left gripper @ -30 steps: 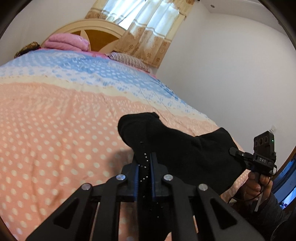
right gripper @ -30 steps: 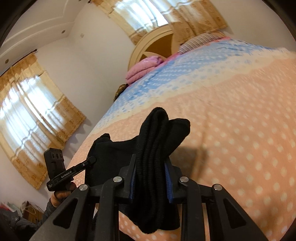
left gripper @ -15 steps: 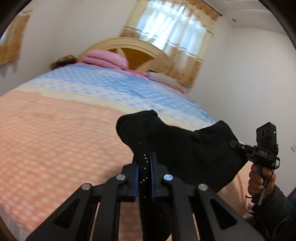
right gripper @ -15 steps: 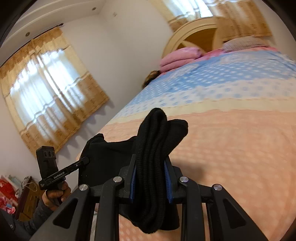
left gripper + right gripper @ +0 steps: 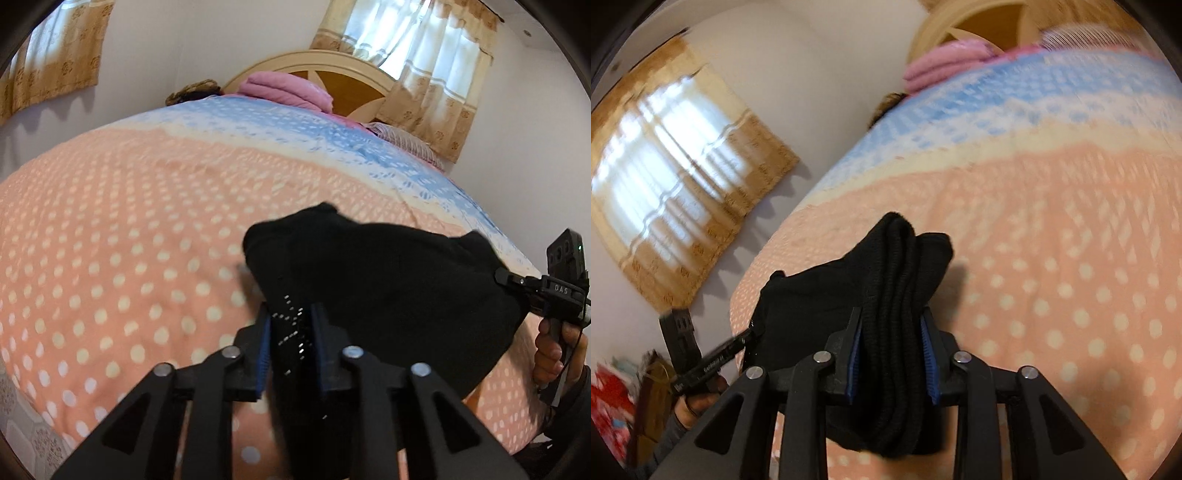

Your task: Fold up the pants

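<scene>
Black pants (image 5: 388,280) hang stretched in the air between my two grippers, above the near end of the bed. My left gripper (image 5: 291,325) is shut on one end of the pants. My right gripper (image 5: 892,328) is shut on a thick bunched fold of the same pants (image 5: 897,280). The right gripper also shows at the right edge of the left wrist view (image 5: 517,280), and the left gripper at the lower left of the right wrist view (image 5: 750,336). The lower part of the pants hangs hidden below the fingers.
The bed (image 5: 110,240) has a peach dotted cover with a blue band toward the headboard (image 5: 332,70). A folded pink blanket (image 5: 284,86) and a striped pillow (image 5: 406,140) lie at its head. Curtained windows (image 5: 668,147) and white walls surround it.
Both grippers have tipped and swung with the pants still held between them; the views now look more down onto the bed, and the right wrist view is blurred by motion.
</scene>
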`<state>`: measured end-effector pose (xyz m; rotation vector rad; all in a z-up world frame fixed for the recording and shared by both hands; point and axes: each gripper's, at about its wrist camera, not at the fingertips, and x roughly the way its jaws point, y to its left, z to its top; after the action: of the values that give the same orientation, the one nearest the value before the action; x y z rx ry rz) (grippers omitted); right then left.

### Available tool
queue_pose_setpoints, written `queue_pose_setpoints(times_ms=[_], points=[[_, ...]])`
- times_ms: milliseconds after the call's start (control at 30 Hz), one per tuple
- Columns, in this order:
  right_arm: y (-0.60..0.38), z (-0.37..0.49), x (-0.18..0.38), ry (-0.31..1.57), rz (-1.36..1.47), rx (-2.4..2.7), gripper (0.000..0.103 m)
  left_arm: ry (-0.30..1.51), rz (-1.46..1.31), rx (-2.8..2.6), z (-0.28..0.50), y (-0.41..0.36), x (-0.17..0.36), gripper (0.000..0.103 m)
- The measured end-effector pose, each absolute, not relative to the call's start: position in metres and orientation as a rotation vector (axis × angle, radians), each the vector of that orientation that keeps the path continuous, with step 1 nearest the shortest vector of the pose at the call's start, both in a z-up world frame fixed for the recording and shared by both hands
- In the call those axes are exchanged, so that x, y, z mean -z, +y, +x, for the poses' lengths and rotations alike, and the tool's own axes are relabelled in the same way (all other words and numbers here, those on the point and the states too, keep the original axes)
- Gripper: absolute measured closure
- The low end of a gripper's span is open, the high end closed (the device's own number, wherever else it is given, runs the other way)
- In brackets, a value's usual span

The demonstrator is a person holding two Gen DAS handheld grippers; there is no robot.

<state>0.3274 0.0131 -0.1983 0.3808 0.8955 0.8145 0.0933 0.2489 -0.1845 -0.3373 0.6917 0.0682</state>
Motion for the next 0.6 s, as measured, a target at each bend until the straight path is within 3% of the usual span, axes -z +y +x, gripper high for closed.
queue_pose_setpoints(times_ms=[200, 267, 333, 433, 600], points=[[0.003, 0.322, 0.2, 0.89, 0.357, -0.788, 0.064, 0.693, -0.337, -0.107, 0.084, 0.251, 0.185, 0.053], [-0.005, 0.322, 0.204, 0.897, 0.378, -0.776, 0.058, 0.695, -0.33, -0.111, 0.082, 0.251, 0.182, 0.051], [-0.014, 0.323, 0.208, 0.899, 0.405, -0.775, 0.057, 0.698, -0.315, -0.122, 0.082, 0.249, 0.179, 0.05], [-0.016, 0.321, 0.206, 0.89, 0.4, -0.763, 0.057, 0.692, -0.286, -0.139, 0.076, 0.244, 0.174, 0.041], [-0.023, 0.316, 0.204, 0.874, 0.377, -0.729, 0.054, 0.676, -0.239, -0.14, 0.067, 0.231, 0.162, 0.04]])
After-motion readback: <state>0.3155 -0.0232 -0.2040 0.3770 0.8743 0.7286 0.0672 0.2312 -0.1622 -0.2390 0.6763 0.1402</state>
